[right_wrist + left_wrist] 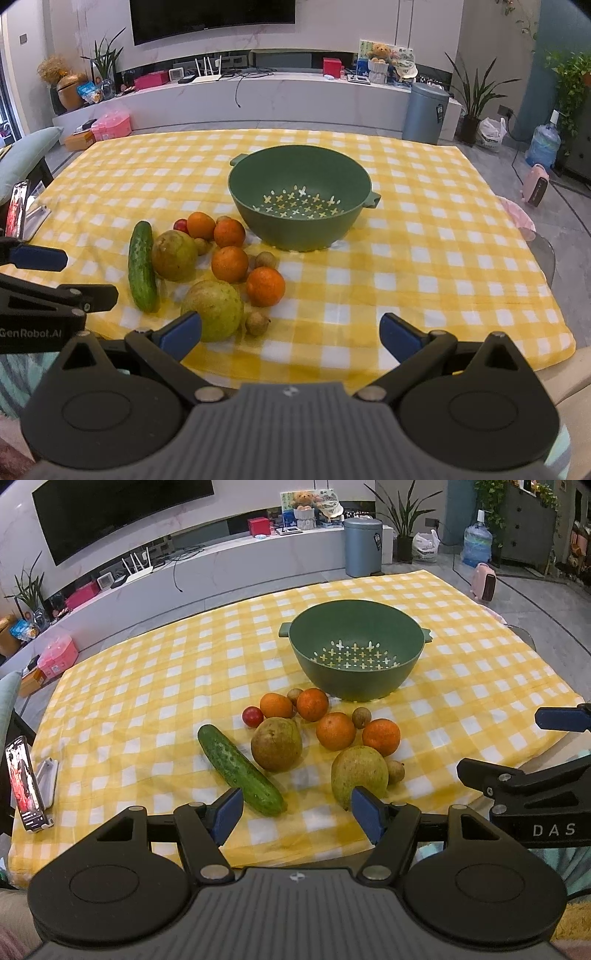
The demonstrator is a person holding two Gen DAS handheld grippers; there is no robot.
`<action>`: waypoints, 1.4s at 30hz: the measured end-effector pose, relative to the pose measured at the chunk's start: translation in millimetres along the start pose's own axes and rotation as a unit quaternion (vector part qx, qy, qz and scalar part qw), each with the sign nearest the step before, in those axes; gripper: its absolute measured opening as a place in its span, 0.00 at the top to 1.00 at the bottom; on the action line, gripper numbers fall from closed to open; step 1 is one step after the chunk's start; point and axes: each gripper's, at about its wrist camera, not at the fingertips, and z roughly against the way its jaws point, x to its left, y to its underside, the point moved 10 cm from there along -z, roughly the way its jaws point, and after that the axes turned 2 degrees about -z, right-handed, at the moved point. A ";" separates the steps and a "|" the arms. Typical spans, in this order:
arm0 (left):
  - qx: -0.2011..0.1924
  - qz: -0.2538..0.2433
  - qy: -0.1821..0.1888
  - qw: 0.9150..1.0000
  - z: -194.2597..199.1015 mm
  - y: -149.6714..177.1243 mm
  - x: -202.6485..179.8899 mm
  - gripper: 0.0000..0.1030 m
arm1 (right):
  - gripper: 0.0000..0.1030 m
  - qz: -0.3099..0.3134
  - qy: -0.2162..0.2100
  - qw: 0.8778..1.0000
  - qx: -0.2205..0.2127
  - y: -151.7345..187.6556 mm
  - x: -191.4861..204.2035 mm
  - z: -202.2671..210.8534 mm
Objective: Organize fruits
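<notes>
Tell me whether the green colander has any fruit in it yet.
Empty. The green colander shows only its bare perforated bottom in both views; the oranges, pears and cucumber all lie on the tablecloth in front of it.

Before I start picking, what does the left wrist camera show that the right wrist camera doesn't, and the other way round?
Only the left wrist view: the phone's lit screen face-on at the table's left edge.

Only the right wrist view: bare cloth to the right of the colander, down to the table's near corner.

Both: the empty green colander, the cucumber, two pears, four oranges, a red fruit and small brown ones, all on the cloth; both grippers open, holding nothing.
</notes>
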 end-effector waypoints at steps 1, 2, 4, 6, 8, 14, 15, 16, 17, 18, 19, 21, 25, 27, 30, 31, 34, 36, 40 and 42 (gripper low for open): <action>0.000 -0.001 0.000 1.000 -0.8 0.8 0.3 0.23 | 0.04 -0.002 0.001 1.000 -0.001 0.7 -0.3 -1.4; 0.003 -0.001 -0.002 1.000 -1.8 1.9 0.9 0.23 | 0.04 -0.005 0.002 1.000 0.002 1.3 -0.8 -3.0; 0.013 0.001 -0.002 1.000 -1.6 4.3 2.3 0.23 | 0.04 -0.014 0.003 1.000 0.015 3.9 -0.8 -5.5; 0.011 0.002 0.004 1.000 2.7 3.4 1.7 0.23 | 0.04 -0.012 -0.007 1.000 0.023 4.2 1.7 -3.2; 0.006 0.007 0.008 1.000 4.5 1.0 1.6 0.23 | 0.04 -0.003 -0.008 1.000 0.021 2.8 3.1 -1.3; -0.001 0.001 0.005 1.000 3.1 -2.0 -4.3 0.23 | 0.04 -0.009 -0.009 1.000 0.013 1.4 1.6 -4.0; 0.002 -0.002 0.006 1.000 3.1 -1.0 -6.1 0.23 | 0.04 -0.009 -0.009 1.000 0.015 2.7 1.6 -4.5; 0.004 -0.004 0.007 1.000 3.1 -0.3 -7.1 0.23 | 0.04 -0.011 -0.010 1.000 0.017 3.6 1.3 -4.6; 0.006 -0.006 0.008 1.000 3.7 0.0 -7.8 0.23 | 0.04 -0.013 -0.010 1.000 0.018 3.3 1.0 -4.6; 0.006 -0.006 0.008 1.000 4.5 -0.6 -8.5 0.23 | 0.04 -0.015 -0.011 1.000 0.018 3.0 0.4 -4.1; 0.005 -0.006 0.008 1.000 5.4 -1.4 -8.6 0.23 | 0.04 -0.015 -0.012 1.000 0.018 2.3 0.0 -3.1; 0.001 -0.005 0.005 1.000 7.2 -3.9 -8.9 0.23 | 0.04 -0.012 -0.011 1.000 0.013 0.5 -0.9 -1.2; -0.002 -0.005 0.004 1.000 8.1 -4.9 -10.7 0.23 | 0.04 -0.011 -0.013 1.000 0.010 1.0 -3.2 -0.8; 0.002 -0.008 0.003 1.000 8.3 -3.6 -12.1 0.23 | 0.04 -0.013 -0.015 1.000 0.012 2.8 -3.5 -0.9; 0.004 -0.006 0.002 1.000 9.9 -3.2 -11.9 0.23 | 0.04 -0.015 -0.016 1.000 0.012 3.1 -4.9 0.3; 0.003 -0.006 0.002 1.000 9.7 -2.8 -11.9 0.23 | 0.04 -0.016 -0.016 1.000 0.011 2.9 -5.2 1.1; -0.001 -0.003 0.000 1.000 12.1 -3.0 -11.2 0.23 | 0.04 -0.016 -0.015 1.000 0.007 2.6 -5.7 3.1; -0.003 -0.002 0.000 1.000 13.0 -2.6 -10.9 0.23 | 0.04 -0.016 -0.015 1.000 0.007 4.0 -6.3 3.6; -0.003 -0.006 0.000 1.000 15.0 -2.0 -10.7 0.23 | 0.04 -0.018 -0.014 1.000 0.010 7.7 -6.7 4.3; -0.005 -0.005 0.000 1.000 16.5 -2.0 -10.1 0.23 | 0.04 -0.019 -0.013 1.000 0.010 8.7 -6.8 5.4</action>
